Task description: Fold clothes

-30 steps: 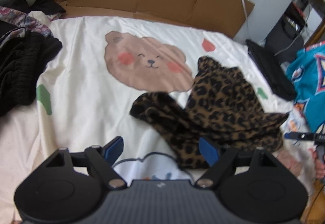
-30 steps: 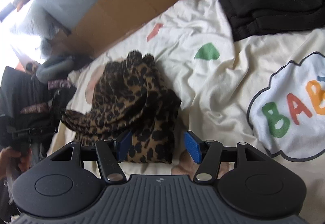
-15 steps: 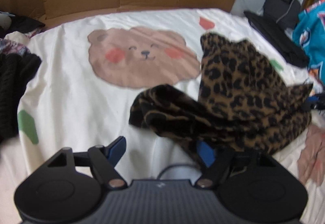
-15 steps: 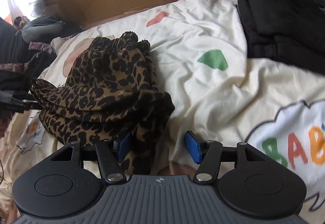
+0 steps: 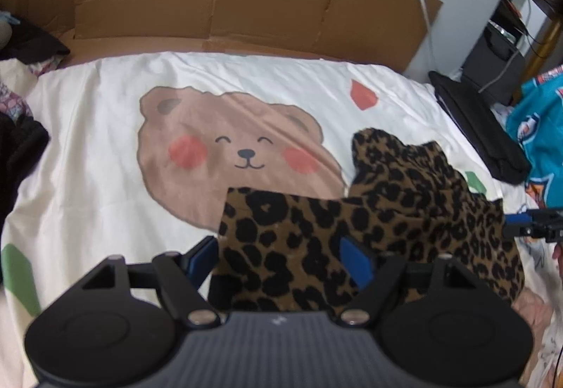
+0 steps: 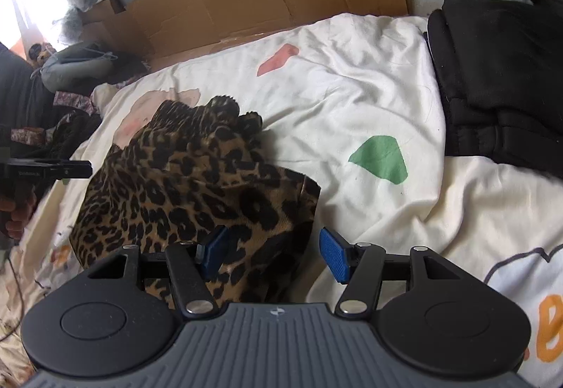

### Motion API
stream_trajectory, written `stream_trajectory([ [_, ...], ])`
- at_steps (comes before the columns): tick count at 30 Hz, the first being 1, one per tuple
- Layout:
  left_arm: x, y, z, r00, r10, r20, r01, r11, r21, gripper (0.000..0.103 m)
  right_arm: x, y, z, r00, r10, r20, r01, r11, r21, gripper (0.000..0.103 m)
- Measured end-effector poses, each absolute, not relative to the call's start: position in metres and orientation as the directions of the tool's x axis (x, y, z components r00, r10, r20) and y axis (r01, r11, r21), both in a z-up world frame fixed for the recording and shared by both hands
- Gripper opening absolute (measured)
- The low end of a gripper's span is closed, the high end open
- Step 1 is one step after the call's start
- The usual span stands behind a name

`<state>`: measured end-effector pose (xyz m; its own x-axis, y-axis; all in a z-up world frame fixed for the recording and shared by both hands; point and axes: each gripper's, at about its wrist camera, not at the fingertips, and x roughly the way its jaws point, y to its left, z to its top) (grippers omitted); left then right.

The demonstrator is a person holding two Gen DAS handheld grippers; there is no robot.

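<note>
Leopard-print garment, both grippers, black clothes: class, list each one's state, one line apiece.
Leopard-print garment: bunched, unfolded, one corner between the left gripper's fingers.
Left gripper: open, around the garment's corner.
Right gripper: open, over the garment's edge.
Black clothes: stacked on the bedsheet.

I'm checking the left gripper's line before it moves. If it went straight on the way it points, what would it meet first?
Most likely the leopard cloth, which already lies between the open jaws of the left gripper. Past it comes the bear print on the sheet. Depth is hard to judge through this lens.
</note>
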<state>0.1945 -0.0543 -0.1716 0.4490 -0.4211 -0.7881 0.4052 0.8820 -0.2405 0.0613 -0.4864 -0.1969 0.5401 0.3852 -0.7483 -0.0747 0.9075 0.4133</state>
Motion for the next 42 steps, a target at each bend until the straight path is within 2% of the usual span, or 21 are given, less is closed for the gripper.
stream_trajectory([
  [9,0.214,-0.054,-0.190,0.428,-0.400,-0.810,0.399,0.888,-0.228,0.079,0.070,-0.489,-0.209,0.541,0.393,-0.743,-0.045,0.896,0.441,0.062],
  [12,0.216,-0.059,-0.195,0.417,-0.406,-0.813,0.424,0.878,-0.221,0.079,0.072,-0.489,-0.213,0.544,0.392,-0.742,-0.035,0.894,0.447,0.048],
  [14,0.217,-0.061,-0.196,0.424,-0.402,-0.811,0.431,0.878,-0.210,0.079,0.073,-0.489,-0.215,0.545,0.392,-0.741,-0.029,0.892,0.450,0.046],
  [17,0.219,-0.062,-0.195,0.435,-0.414,-0.800,0.442,0.872,-0.211,0.073,0.072,-0.487,-0.210,0.557,0.385,-0.736,-0.042,0.898,0.438,0.046],
  [19,0.217,-0.063,-0.194,0.440,-0.426,-0.791,0.455,0.865,-0.213,0.064,0.072,-0.486,-0.206,0.565,0.381,-0.732,-0.051,0.902,0.430,0.046],
  [22,0.216,-0.061,-0.194,0.448,-0.418,-0.790,0.452,0.868,-0.203,0.057,0.071,-0.485,-0.201,0.577,0.374,-0.726,-0.065,0.907,0.416,0.045],
  [23,0.216,-0.061,-0.195,0.451,-0.412,-0.792,0.448,0.872,-0.199,0.051,0.071,-0.484,-0.199,0.581,0.372,-0.724,-0.069,0.909,0.412,0.042],
  [25,0.217,-0.059,-0.195,0.457,-0.400,-0.795,0.437,0.879,-0.191,0.036,0.070,-0.483,-0.195,0.589,0.368,-0.720,-0.078,0.912,0.402,0.008],
  [26,0.218,-0.057,-0.195,0.461,-0.393,-0.796,0.427,0.884,-0.190,0.029,0.070,-0.484,-0.195,0.594,0.354,-0.722,-0.075,0.918,0.389,0.005],
  [29,0.217,-0.053,-0.192,0.466,-0.392,-0.793,0.417,0.888,-0.194,0.024,0.067,-0.485,-0.188,0.619,0.355,-0.700,-0.071,0.914,0.400,0.002],
  [33,0.215,-0.052,-0.189,0.470,-0.388,-0.793,0.423,0.887,-0.184,0.023,0.064,-0.491,-0.175,0.651,0.360,-0.668,-0.049,0.899,0.436,0.001],
  [37,0.215,-0.053,-0.191,0.475,-0.384,-0.791,0.418,0.890,-0.181,0.023,0.066,-0.492,-0.168,0.680,0.328,-0.656,-0.056,0.915,0.400,0.001],
  [42,0.216,-0.056,-0.196,0.475,-0.361,-0.802,0.417,0.895,-0.156,0.028,0.075,-0.491,-0.193,0.638,0.307,-0.706,-0.021,0.924,0.383,0.001],
])
